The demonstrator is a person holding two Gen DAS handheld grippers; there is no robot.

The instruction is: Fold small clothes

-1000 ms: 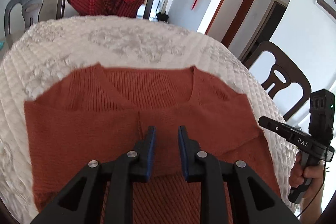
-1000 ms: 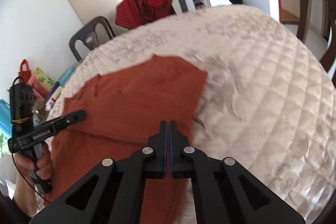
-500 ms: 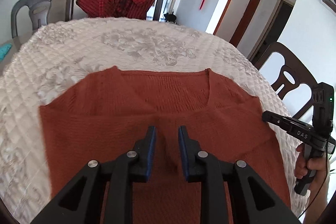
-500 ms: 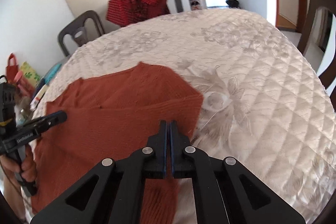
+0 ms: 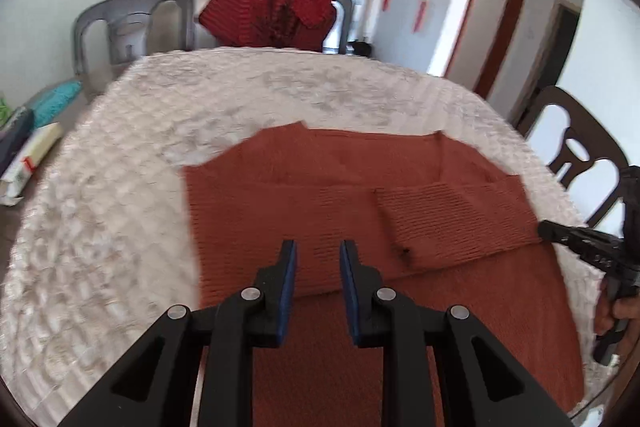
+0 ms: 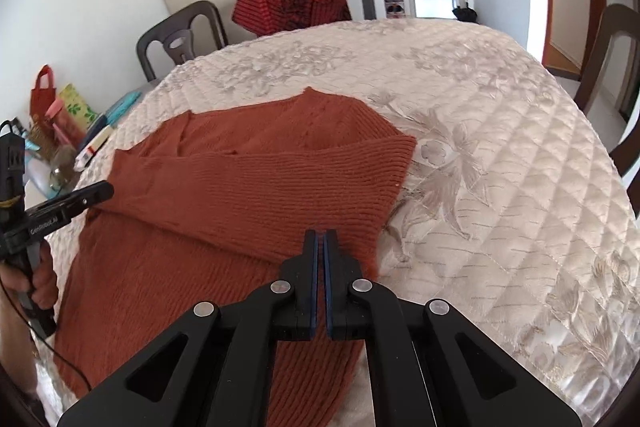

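A rust-orange knit sweater point(image 5: 320, 195) lies flat on the white quilted table cover point(image 5: 120, 207), its sleeves folded across the body. One ribbed cuff point(image 5: 440, 215) rests on the chest. My left gripper point(image 5: 318, 247) hovers over the sweater's lower left part, its jaws a little apart with nothing between them. In the right wrist view the sweater point(image 6: 240, 207) fills the left half. My right gripper point(image 6: 320, 235) is shut and empty at the sweater's right edge. Each gripper also shows in the other view: the right gripper point(image 5: 580, 241) and the left gripper point(image 6: 92, 193), each in a hand.
A red checked garment point(image 5: 276, 11) hangs over a chair back beyond the table. A grey chair point(image 5: 132, 23) stands far left and a dark wooden chair point(image 5: 580, 155) at the right. Boxes, bags and a bottle point(image 6: 60, 147) crowd the table's left side.
My left gripper has shifted toward the sweater's left side, so the sweater now sits further right in its view. The right wrist view has rolled level. Neither gripper's jaws have changed.
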